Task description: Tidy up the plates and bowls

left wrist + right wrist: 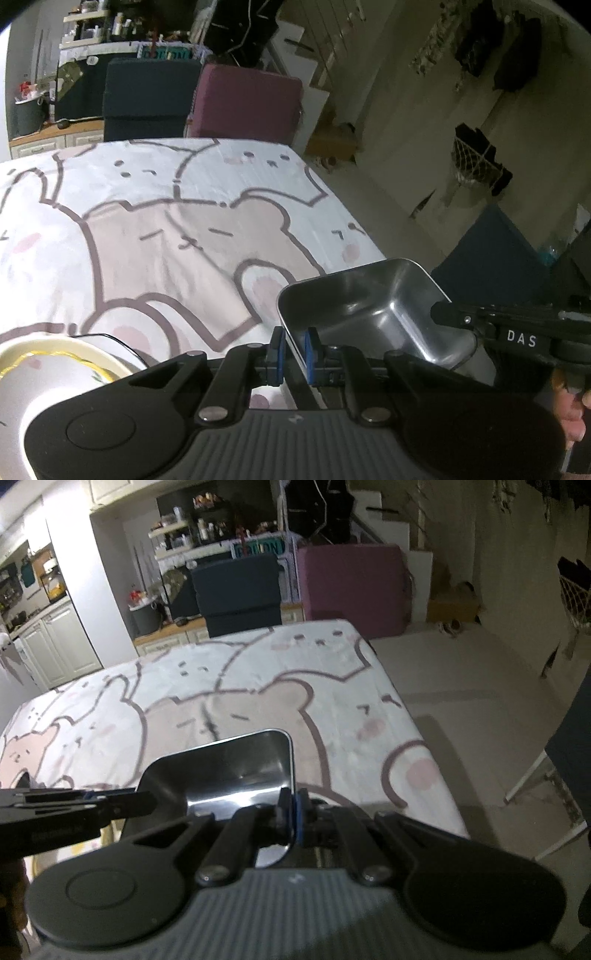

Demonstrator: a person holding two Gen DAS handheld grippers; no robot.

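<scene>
Both tools carry steel tray point(369, 314) above bench point(147, 229) edge.
Left tool point(293, 350) clamped on near rim; right tool point(291, 812) clamped on tray's 3 o'clock rim.
Bowl point(40, 369) sits at 8 o'clock.
Advice: keep tray level, lower both tools together, release only once tray rests flat.

There is one shiny metal tray point(373, 310). There is one white bowl with a yellow rim point(44, 369). There are two tools, a left tool point(293, 350) and a right tool point(293, 818). There is one tabletop with a bear cloth point(147, 229). Behind it stand two chairs, one dark blue chair point(147, 96) and one purple chair point(247, 103).
</scene>
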